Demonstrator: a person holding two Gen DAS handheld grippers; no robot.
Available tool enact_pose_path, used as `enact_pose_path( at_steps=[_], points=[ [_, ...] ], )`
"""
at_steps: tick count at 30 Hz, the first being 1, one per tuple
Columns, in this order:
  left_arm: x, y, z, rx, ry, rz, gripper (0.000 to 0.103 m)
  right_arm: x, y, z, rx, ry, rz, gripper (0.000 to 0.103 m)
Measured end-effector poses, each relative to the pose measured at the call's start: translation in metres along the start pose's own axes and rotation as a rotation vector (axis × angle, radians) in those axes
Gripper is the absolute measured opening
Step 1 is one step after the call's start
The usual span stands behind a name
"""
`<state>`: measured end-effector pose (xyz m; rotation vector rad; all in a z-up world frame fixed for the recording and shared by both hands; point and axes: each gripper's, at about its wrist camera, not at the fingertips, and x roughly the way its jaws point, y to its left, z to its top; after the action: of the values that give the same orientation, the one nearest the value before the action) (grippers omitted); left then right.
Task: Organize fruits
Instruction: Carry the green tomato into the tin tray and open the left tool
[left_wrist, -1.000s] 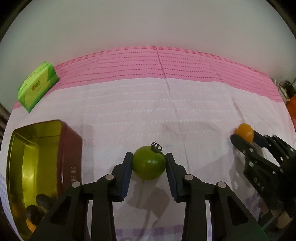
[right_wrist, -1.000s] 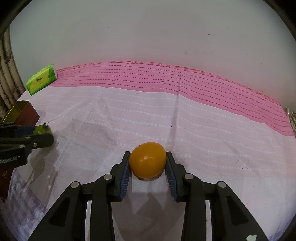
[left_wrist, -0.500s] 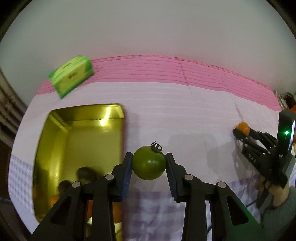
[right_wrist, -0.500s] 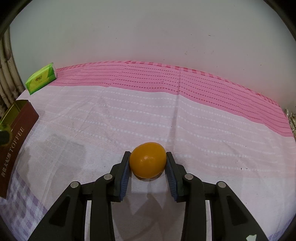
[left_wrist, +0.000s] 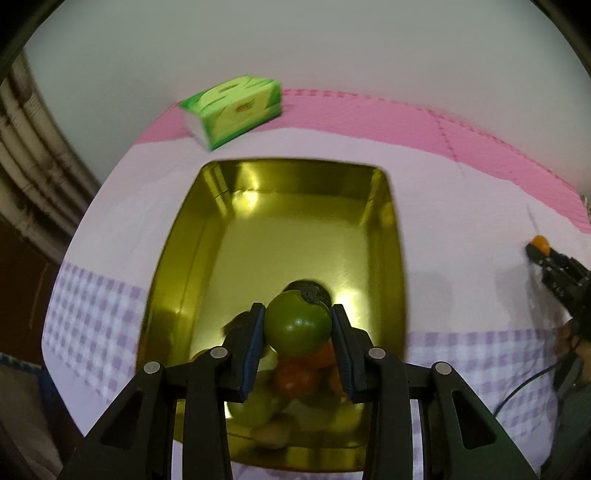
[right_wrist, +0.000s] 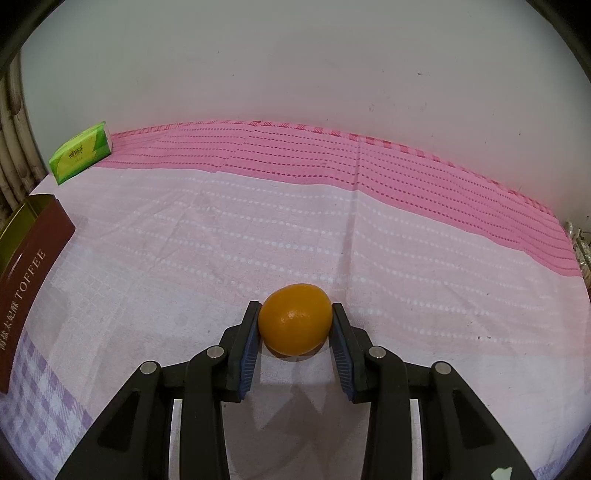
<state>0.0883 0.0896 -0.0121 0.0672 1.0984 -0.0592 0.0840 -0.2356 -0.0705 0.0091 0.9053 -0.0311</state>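
Surface is covered w/ a cloth (right_wrist: 258, 229): deep pink striped band along the far edge by the wall, pale pink dotted middle, lilac-and-white check strip nearest the cameras. Directly on it: green plastic-wrapped tissue pack (right_wrist: 80, 153) at far left corner, on the pink band; rectangular gold-lined metal tin w/ dark red "TOFFEE" outer wall (left_wrist: 384, 236) at left, well apart from the pack.
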Motion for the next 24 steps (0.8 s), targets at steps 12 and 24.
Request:
enact_pose_path(
  at_steps=[12,24],
  points=[
    [0.003,0.012,-0.011,0.010,-0.017,0.012,0.037,-0.001,0.002,-0.001,-0.014,-0.002,-0.019,0.035],
    [0.003,0.010,-0.011,0.046,-0.029,0.029,0.039,-0.001,0.004,0.000,-0.025,-0.003,-0.030,0.035]
  ],
)
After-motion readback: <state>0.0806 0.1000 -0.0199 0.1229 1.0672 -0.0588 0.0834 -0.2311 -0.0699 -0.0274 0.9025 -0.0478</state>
